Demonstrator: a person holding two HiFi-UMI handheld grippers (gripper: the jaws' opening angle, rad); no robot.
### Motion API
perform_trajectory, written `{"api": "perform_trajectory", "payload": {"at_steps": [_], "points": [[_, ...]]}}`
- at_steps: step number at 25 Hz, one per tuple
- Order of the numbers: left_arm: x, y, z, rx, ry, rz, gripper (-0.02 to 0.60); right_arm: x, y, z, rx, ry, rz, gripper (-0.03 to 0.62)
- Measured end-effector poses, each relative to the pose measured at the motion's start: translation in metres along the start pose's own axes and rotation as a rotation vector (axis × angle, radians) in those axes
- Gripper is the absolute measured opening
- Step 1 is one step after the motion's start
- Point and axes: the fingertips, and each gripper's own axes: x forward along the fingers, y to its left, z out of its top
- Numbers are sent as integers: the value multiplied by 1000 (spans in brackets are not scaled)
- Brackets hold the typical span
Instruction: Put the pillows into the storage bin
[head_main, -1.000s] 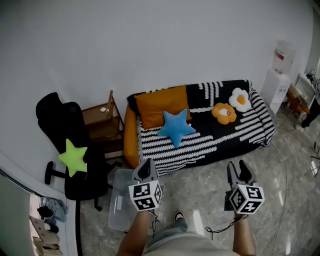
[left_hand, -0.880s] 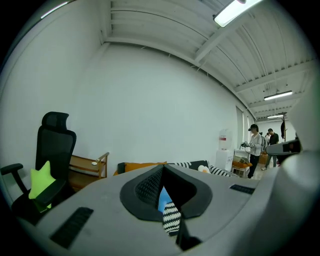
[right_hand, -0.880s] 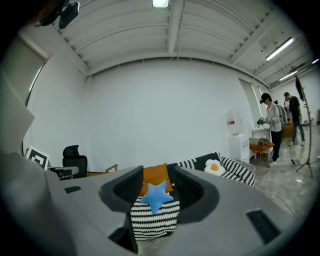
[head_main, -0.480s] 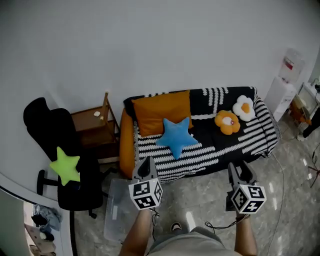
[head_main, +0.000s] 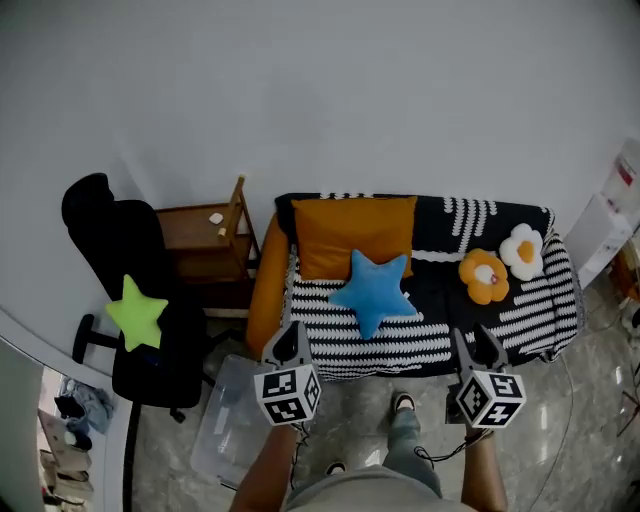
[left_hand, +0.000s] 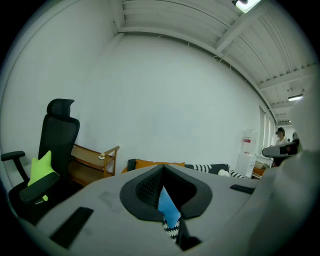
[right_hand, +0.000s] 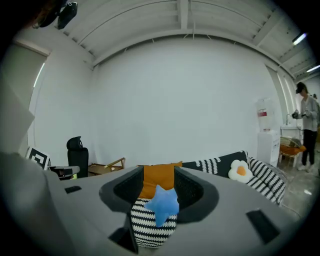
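Observation:
Several pillows lie on the black-and-white striped sofa (head_main: 520, 330): an orange square pillow (head_main: 352, 235), a blue star pillow (head_main: 375, 293), an orange flower pillow (head_main: 483, 275) and a white egg-flower pillow (head_main: 523, 250). A green star pillow (head_main: 137, 312) sits on the black office chair (head_main: 100, 225). The clear storage bin (head_main: 225, 425) stands on the floor left of the sofa, below my left gripper (head_main: 288, 342). That gripper is shut and holds nothing. My right gripper (head_main: 478, 343) is open and holds nothing. Both hang in front of the sofa, short of the pillows. The blue star (right_hand: 161, 202) shows between the right jaws.
A wooden side table (head_main: 205, 245) stands between the chair and the sofa. A white water dispenser (head_main: 612, 215) is at the sofa's right end, with a person (right_hand: 306, 127) standing beyond it. A cable (head_main: 560, 440) lies on the grey floor. My feet (head_main: 402, 403) are close to the sofa front.
The sofa and pillows have shifted rightward and nearer in the head view as I step toward them. Both grippers keep their place and jaw state.

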Motion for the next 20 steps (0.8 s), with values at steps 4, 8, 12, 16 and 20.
{"api": "perform_trajectory", "payload": {"at_steps": [4,8,12,16,20], "points": [[37,-7,6,-7,8,85,6,63,-30,18,-8,14,70,189],[86,-24,18,-27,1,154,6,127,-61,48,-46,22,146,187],[134,-42,28,-32,-6,203,6,183,-94,69,-55,33,195,186],[173,-53,31,-44,-5,264,6,234,-123,75,-74,60,240,186],[206,-53,21,-68,23,322,6,288,-143,63,-79,116,274,186]]}}
